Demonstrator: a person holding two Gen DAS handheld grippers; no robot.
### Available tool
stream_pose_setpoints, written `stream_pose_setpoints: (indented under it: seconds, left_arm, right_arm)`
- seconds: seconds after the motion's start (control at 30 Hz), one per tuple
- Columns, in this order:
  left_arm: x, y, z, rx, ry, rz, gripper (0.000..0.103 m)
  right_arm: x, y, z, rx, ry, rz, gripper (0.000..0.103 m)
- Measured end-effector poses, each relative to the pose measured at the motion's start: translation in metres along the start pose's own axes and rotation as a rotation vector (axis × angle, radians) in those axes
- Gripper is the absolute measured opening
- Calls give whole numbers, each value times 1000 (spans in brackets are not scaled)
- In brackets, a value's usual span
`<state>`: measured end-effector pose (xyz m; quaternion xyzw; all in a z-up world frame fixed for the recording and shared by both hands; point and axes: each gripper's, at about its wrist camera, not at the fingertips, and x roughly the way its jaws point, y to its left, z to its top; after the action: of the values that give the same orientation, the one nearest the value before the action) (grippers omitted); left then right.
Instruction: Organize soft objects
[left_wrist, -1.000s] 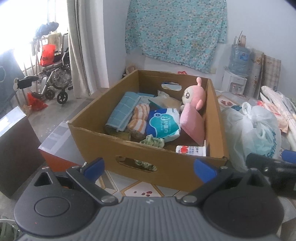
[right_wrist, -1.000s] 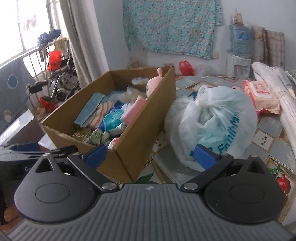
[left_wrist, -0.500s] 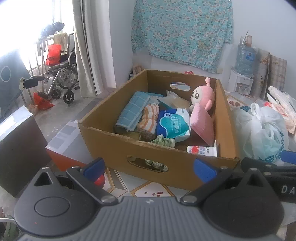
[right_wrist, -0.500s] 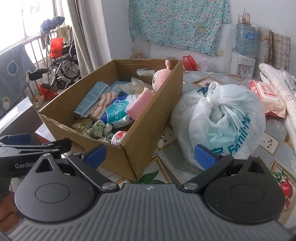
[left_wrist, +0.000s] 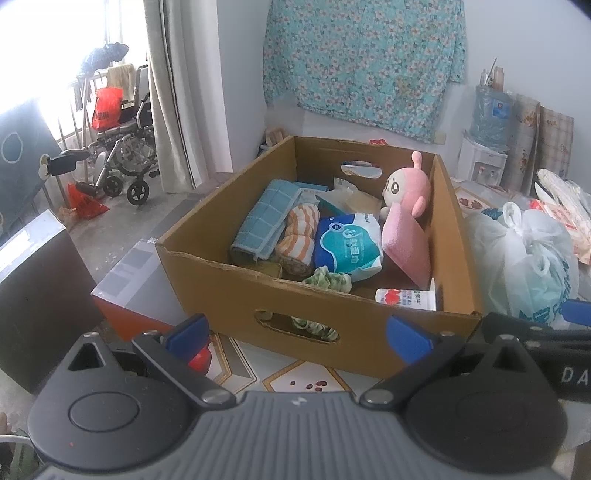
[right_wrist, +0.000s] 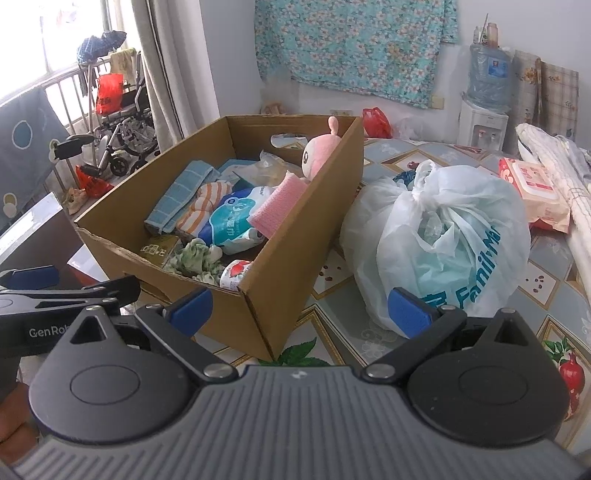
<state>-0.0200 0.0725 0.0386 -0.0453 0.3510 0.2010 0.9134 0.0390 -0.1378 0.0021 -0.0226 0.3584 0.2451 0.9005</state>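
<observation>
Cardboard box (left_wrist: 236, 295) of soft items now sits farther off; both grippers, left (left_wrist: 297, 334) and right (right_wrist: 299, 308), have pulled back, wide open, empty, suggesting packing is finished.

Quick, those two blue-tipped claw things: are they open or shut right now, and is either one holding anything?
Left gripper: open, holding nothing, short of the cardboard box.
Right gripper: open, holding nothing, between the box and the white plastic bag.

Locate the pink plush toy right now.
Inside the cardboard box, the pink plush toy leans upright against the box's right wall near the far corner, just behind the pink cloth, in both views.
</observation>
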Motion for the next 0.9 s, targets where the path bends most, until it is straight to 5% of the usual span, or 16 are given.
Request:
stream_pose_setpoints:
  seconds: [0.9]
  left_arm:
    - [11,-1,0,8,40,-17,103]
  right_arm:
    - [9,-5,1,9,37,-15,102]
